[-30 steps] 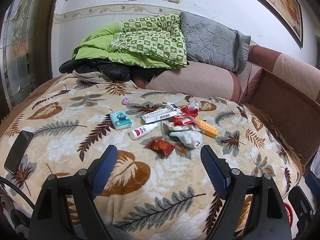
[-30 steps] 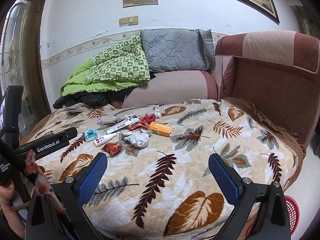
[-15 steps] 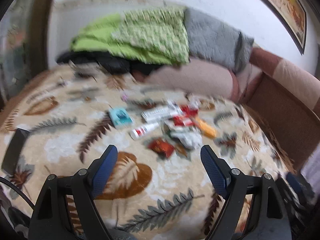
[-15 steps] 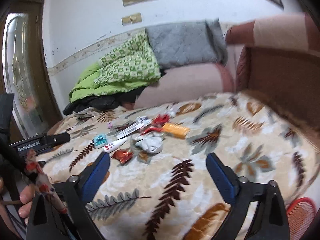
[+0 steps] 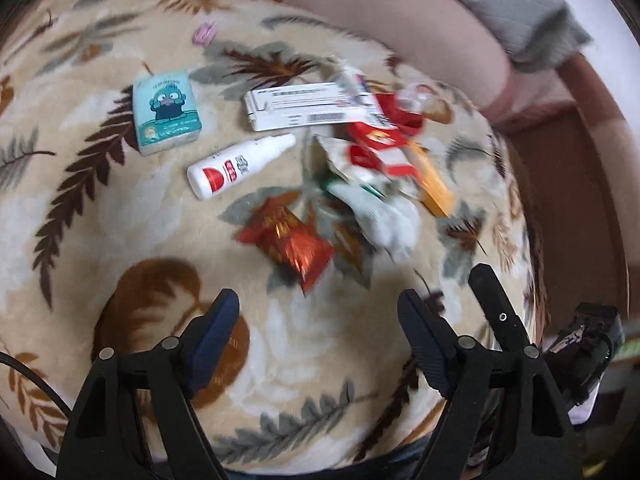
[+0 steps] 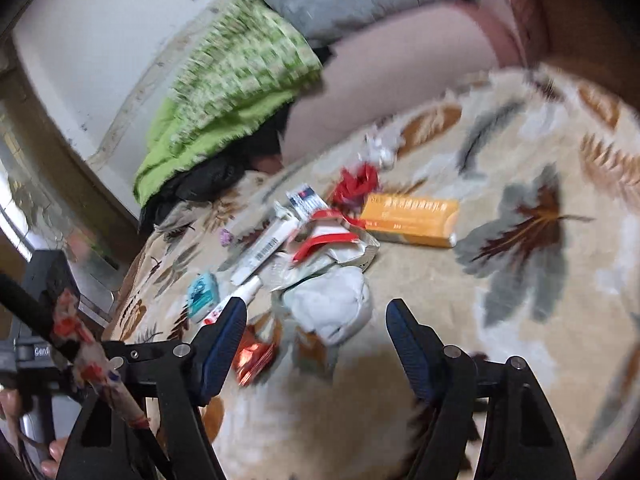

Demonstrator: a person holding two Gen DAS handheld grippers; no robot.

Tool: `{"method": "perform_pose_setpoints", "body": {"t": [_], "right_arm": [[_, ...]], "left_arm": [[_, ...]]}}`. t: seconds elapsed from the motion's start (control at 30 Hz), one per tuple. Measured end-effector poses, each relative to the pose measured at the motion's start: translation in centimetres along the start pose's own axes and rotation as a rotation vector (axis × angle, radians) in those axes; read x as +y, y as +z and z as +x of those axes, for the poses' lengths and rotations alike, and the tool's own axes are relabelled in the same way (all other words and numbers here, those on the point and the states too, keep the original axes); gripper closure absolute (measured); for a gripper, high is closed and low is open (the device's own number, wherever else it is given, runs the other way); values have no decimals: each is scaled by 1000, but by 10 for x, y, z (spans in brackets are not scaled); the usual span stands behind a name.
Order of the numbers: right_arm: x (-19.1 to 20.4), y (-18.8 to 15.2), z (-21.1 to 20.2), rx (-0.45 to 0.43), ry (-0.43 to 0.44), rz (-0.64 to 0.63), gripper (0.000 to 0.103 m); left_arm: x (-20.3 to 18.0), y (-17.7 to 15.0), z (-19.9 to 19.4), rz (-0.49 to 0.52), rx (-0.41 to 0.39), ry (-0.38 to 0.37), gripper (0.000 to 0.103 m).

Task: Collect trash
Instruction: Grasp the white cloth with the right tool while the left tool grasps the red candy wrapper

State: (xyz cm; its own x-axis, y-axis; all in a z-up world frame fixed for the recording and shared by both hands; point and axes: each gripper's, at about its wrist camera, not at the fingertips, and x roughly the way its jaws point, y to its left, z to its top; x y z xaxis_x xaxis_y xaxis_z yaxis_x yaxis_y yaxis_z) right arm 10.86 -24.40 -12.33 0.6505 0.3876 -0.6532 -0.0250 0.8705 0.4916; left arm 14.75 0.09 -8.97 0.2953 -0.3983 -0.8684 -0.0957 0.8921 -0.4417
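Both grippers hang over the leaf-patterned blanket spread on the sofa, each with its blue-padded jaws spread wide and nothing between them. The left gripper sits just short of a crinkled red foil wrapper, which lies on the blanket right ahead of its open jaws, not touching either finger. The right gripper is tilted and hovers close over a crumpled white tissue wad, which shows between and just beyond its fingertips; whether a pad touches it I cannot tell, the view being blurred. The trash lies in a loose heap in the middle of the blanket: beside the wrapper and tissue there is a small white bottle with a red mark lying on its side, a long white carton with a barcode, torn red-and-white packaging on top of a crumpled pale bag, and an orange box at the far edge of the pile. A teal tissue pack with a cartoon face lies a little apart to the left, and a tiny pink scrap farther back. Behind, a green checked quilt and a grey cushion rest against the sofa back.
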Motion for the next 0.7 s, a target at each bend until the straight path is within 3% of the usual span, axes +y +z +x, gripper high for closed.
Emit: {"method": "perform_pose_setpoints", "body": {"t": [0.17, 0.2, 0.23, 0.3, 0.33, 0.43, 0.5, 0.57, 0.6, 0.7], "right_arm": [[-25, 4, 56, 96, 28, 95, 26], [-28, 1, 66, 110, 49, 108, 33], [-29, -2, 70, 114, 64, 127, 48], [-35, -11, 74, 125, 129, 179, 59], [-36, -15, 70, 110, 138, 188, 70], [-42, -26, 51, 79, 169, 231, 80], [-46, -33, 35, 52, 153, 238, 82], [-47, -39, 14, 13, 112, 229, 83], [-47, -41, 6, 1, 93, 219, 83], [-38, -41, -21, -43, 38, 157, 83]], "left_arm": [[13, 12, 31, -98, 52, -6, 25], [15, 11, 35, -105, 60, -19, 25], [17, 10, 39, -102, 70, -30, 25], [17, 8, 46, -95, 87, -30, 25], [16, 8, 49, -94, 89, -37, 25], [15, 12, 54, -104, 82, -48, 26], [15, 18, 59, -115, 70, -35, 28], [18, 21, 65, -129, 75, -13, 46], [20, 21, 68, -136, 83, 8, 51], [21, 21, 67, -142, 71, 21, 55]]}}
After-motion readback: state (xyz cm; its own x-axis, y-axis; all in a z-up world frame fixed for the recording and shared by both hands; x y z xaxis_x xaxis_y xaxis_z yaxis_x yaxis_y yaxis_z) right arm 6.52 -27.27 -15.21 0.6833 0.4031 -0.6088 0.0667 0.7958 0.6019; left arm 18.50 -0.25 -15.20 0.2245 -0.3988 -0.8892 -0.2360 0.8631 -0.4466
